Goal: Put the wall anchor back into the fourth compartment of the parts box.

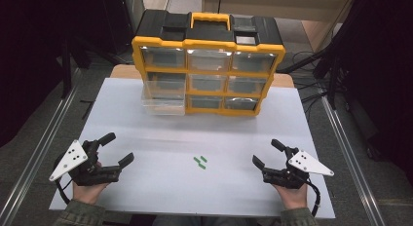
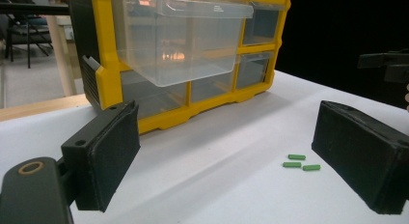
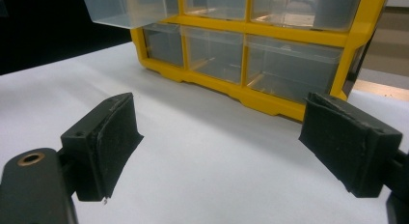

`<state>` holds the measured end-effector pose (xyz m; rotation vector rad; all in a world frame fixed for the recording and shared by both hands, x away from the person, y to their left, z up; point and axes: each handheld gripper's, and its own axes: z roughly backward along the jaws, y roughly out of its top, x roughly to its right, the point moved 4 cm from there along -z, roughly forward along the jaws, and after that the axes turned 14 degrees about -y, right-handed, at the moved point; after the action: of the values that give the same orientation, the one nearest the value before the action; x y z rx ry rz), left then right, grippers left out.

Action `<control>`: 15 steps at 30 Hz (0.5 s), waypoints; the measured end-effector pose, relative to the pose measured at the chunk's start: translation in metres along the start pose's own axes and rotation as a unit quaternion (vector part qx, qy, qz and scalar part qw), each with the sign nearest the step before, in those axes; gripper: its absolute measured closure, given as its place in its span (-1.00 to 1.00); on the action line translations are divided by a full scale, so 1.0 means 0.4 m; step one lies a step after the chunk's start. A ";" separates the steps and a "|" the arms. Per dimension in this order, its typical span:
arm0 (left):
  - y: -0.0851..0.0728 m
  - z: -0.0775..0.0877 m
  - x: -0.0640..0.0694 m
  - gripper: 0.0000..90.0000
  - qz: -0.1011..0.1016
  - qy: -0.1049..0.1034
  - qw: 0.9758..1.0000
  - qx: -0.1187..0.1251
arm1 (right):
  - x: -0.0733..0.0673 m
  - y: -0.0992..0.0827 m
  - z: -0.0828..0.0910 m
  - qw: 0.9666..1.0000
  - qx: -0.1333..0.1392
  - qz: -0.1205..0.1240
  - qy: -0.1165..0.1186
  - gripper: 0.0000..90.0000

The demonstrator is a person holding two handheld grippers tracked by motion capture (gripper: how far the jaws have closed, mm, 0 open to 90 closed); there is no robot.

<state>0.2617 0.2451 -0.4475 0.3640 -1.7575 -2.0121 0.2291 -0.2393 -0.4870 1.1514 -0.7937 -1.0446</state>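
A yellow and black organiser point(image 1: 208, 65) with clear drawers stands at the back of the white table point(image 1: 146, 182). Its lower-left drawer point(image 1: 163, 103) is pulled out; this drawer point(image 2: 183, 40) also shows in the left gripper view and looks empty. Three small green pieces point(image 1: 200, 161) lie on the table in the middle near the front; these pieces point(image 2: 299, 162) sit just left of my left gripper's right jaw. My left gripper point(image 1: 117, 149) rests open at front left. My right gripper point(image 1: 267, 152) rests open at front right, facing the organiser point(image 3: 270, 50). Nothing is between either pair of jaws.
The table's side edges meet metal rails point(image 1: 39, 153) on the floor. Cables point(image 1: 311, 89) lie behind the table at the right. A wooden surface point(image 2: 43, 105) shows behind the organiser. The other gripper point(image 2: 386, 67) appears far right in the left gripper view.
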 end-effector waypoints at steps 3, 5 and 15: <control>-0.001 -0.003 0.002 -0.80 0.001 -0.001 1.000 0.000 | 0.000 0.000 -0.001 1.000 -0.002 0.002 0.002 -0.70; -0.001 -0.004 0.003 -0.80 -0.001 -0.004 1.000 -0.001 | 0.000 -0.002 -0.002 1.000 -0.007 0.003 0.002 -0.70; 0.000 -0.008 -0.001 -0.80 0.005 -0.010 1.000 0.005 | 0.001 -0.007 -0.005 1.000 -0.016 0.008 -0.006 -0.70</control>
<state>0.2635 0.2423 -0.4479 0.3376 -1.7777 -2.0081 0.2304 -0.2390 -0.4901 1.1108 -0.7914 -1.0471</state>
